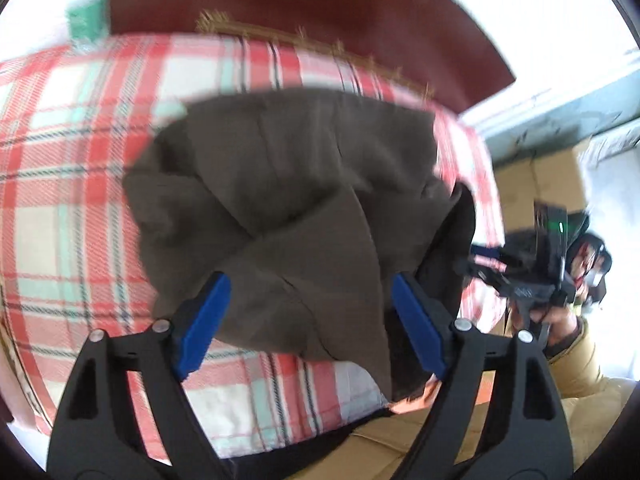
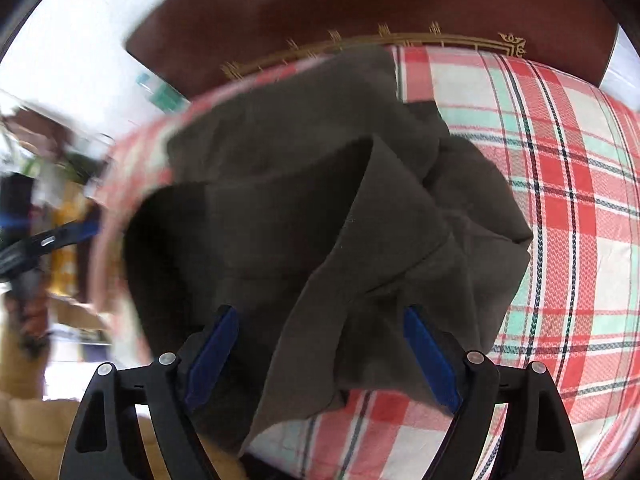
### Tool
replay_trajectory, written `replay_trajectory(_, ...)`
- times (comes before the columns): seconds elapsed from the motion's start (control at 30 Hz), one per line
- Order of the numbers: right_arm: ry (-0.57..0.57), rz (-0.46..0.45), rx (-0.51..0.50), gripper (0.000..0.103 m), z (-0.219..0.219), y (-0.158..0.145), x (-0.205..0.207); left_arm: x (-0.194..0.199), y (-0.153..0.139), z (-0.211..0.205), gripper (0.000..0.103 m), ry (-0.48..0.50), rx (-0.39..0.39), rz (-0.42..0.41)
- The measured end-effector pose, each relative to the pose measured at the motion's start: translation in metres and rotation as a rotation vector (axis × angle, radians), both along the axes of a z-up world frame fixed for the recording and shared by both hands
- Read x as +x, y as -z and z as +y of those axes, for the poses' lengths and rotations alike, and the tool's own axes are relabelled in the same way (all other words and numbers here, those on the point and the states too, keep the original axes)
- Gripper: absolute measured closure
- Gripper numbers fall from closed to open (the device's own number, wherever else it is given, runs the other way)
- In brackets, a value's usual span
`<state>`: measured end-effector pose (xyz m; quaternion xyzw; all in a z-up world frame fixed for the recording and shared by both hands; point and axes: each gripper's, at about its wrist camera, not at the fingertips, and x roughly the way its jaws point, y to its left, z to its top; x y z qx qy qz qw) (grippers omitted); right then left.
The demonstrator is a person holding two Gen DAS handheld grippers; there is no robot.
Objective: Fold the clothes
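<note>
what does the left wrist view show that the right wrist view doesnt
Only the left wrist view shows the right tool from outside, held in a hand with a tan sleeve, and a cardboard box behind it.

Only the right wrist view shows the gold corner ornament on the headboard, and a blurred piece of the left tool at its left edge.

Both show the brown garment rumpled on the plaid bedsheet, each tool's blue pads apart.
</note>
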<state>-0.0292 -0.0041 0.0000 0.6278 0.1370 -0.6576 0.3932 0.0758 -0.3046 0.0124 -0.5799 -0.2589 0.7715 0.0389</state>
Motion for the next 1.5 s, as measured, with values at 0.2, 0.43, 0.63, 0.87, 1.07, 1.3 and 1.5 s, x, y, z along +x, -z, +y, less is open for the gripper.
replay_trajectory(0.2, -0.017, 0.047, 0.052, 0.08, -0.003, 0.017, 0.001, -0.024, 0.031, 0.056, 0.019, -0.01, -0.22, -0.152)
replay_trajectory(0.43, 0.007, 0.024, 0.007, 0.095, 0.016, 0.018, -0.004, -0.025, 0.07, 0.038, 0.077, -0.11, -0.321, -0.291)
replay_trajectory(0.63, 0.132, -0.073, -0.174, 0.098, 0.044, -0.006, -0.022, -0.014, 0.045, -0.002, 0.092, -0.211, -0.21, -0.243)
replay_trajectory(0.87, 0.173, -0.05, -0.292, 0.095, 0.046, -0.055, -0.057, -0.017, 0.018, -0.026, 0.093, -0.232, -0.146, -0.198)
replay_trajectory(1.07, -0.034, 0.046, -0.103, 0.02, 0.011, -0.047, -0.027, -0.018, 0.049, -0.01, 0.074, -0.194, -0.152, -0.294)
replay_trajectory(1.3, -0.119, 0.099, 0.171, 0.019, -0.029, 0.023, 0.013, -0.019, 0.079, 0.013, 0.059, -0.146, -0.227, -0.354)
replay_trajectory(1.5, -0.102, 0.03, 0.136, 0.099, -0.014, 0.029, 0.004, -0.018, 0.078, 0.004, 0.088, -0.172, -0.208, -0.33)
